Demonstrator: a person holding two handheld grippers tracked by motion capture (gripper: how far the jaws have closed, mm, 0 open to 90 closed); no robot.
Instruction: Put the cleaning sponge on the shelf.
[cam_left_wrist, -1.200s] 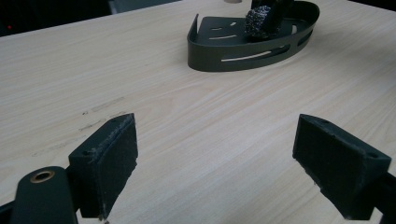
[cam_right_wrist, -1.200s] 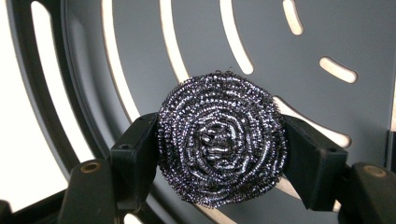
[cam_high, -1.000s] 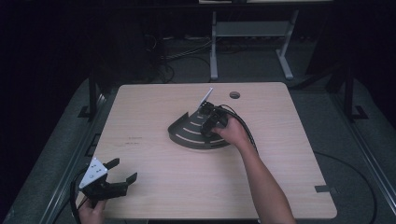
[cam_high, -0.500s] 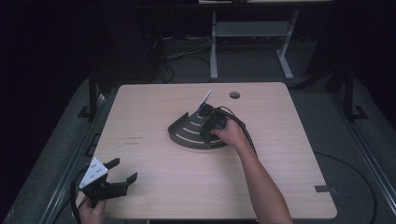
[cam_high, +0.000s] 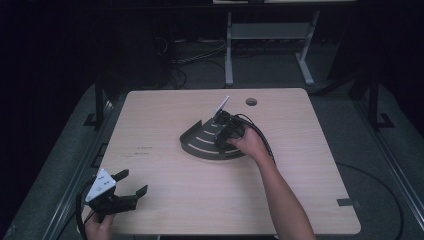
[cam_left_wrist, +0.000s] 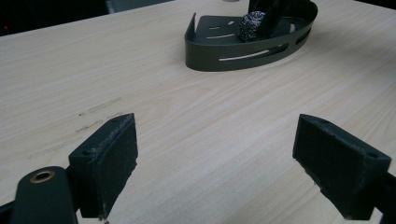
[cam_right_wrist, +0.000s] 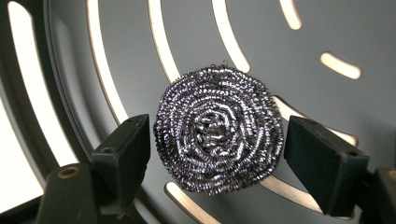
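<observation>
Straddling a steel wool scourer (cam_right_wrist: 218, 136), the right tongs (cam_right_wrist: 217, 149) stand part open, one jaw at each side of the coil; the left jaw is at or just off its edge, the right jaw shows a narrow gap. No hold is made yet. The scourer lies flat on the slotted floor of a dark quarter-round caddy (cam_high: 200, 146), which sits near the middle of the bench (cam_high: 165, 112); from the left gripper view the scourer (cam_left_wrist: 251, 25) rests toward the caddy's (cam_left_wrist: 233, 56) back wall.

The left tongs (cam_high: 131, 184) are held at the near left corner of the bench, jaws wide apart, holding nothing, well apart from the caddy.

Judgement: the step in hand is the grasp of the scourer. The next move calls for closing the jaws evenly on the coil, which will likely compress, then a straight lift clear of the caddy's rim.
</observation>
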